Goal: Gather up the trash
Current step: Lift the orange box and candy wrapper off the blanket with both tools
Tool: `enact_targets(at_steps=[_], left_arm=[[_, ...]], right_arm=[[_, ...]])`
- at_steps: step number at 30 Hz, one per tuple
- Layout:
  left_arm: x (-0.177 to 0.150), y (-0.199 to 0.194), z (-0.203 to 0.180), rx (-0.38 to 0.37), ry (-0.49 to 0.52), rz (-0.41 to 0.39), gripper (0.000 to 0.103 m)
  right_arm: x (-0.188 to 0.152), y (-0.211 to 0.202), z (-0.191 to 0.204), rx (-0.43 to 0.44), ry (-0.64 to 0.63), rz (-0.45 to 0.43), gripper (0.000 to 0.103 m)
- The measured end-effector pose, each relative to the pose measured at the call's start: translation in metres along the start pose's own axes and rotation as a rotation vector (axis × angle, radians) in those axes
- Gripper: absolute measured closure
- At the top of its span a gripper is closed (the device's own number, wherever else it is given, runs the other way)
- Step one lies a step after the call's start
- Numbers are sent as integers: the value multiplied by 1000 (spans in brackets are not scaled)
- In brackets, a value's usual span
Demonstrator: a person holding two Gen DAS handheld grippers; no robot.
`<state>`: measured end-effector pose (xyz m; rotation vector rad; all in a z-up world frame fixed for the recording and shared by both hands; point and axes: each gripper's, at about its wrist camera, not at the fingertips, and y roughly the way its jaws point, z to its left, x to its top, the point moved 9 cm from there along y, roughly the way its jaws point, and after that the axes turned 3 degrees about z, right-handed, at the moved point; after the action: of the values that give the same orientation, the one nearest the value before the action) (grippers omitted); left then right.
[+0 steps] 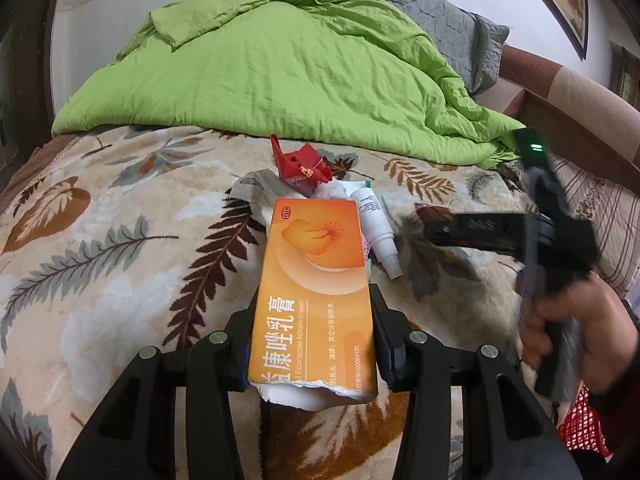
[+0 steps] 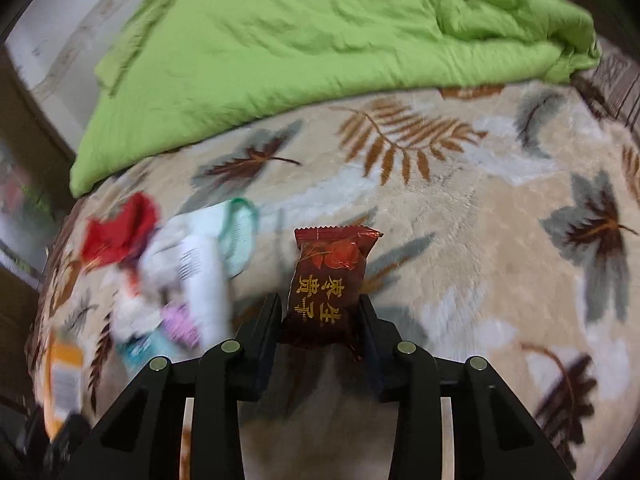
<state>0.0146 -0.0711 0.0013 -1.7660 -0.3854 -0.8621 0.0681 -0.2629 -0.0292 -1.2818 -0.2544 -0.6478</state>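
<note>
A: Left wrist view has the left claw (image 1: 314,344) clamped on the orange cream box (image 1: 316,280), its torn end toward the camera, held over the leaf-print blanket (image 1: 120,240). What does the other side show?

B: The right claw (image 2: 320,320) grips a dark red snack packet (image 2: 330,284), pads pressed to both sides. So two pieces are in hand, I'd say, but neither is binned; a red mesh thing (image 1: 580,420) at the edge may be the basket, though I can't be sure.

A: Left on the bed: a crumpled red wrapper (image 1: 298,164), a white tube (image 1: 376,224), and tissue and paper scraps (image 1: 256,188), all heaped together.

B: Nothing blocks that heap. The green duvet (image 1: 280,80) lies well behind it, with a grey pillow (image 1: 440,28) beyond.
</note>
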Motion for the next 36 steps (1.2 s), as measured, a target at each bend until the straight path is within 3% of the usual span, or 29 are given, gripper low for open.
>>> enact_targets(at_steps=[7, 13, 20, 27, 36], left_arm=[[-2, -19, -10, 7, 14, -42, 58], [-16, -55, -17, 22, 41, -78, 58], [-36, -86, -23, 58, 81, -124, 58], [-38, -84, -11, 76, 54, -131, 58], [-37, -78, -7, 65, 41, -127, 58]], right_arm=[[-49, -77, 42, 44, -60, -132, 63], [-82, -122, 52, 25, -95, -213, 63], [-108, -143, 53, -19, -115, -263, 63], [-113, -147, 61, -89, -176, -305, 63], [-113, -142, 67, -117, -210, -313, 63]])
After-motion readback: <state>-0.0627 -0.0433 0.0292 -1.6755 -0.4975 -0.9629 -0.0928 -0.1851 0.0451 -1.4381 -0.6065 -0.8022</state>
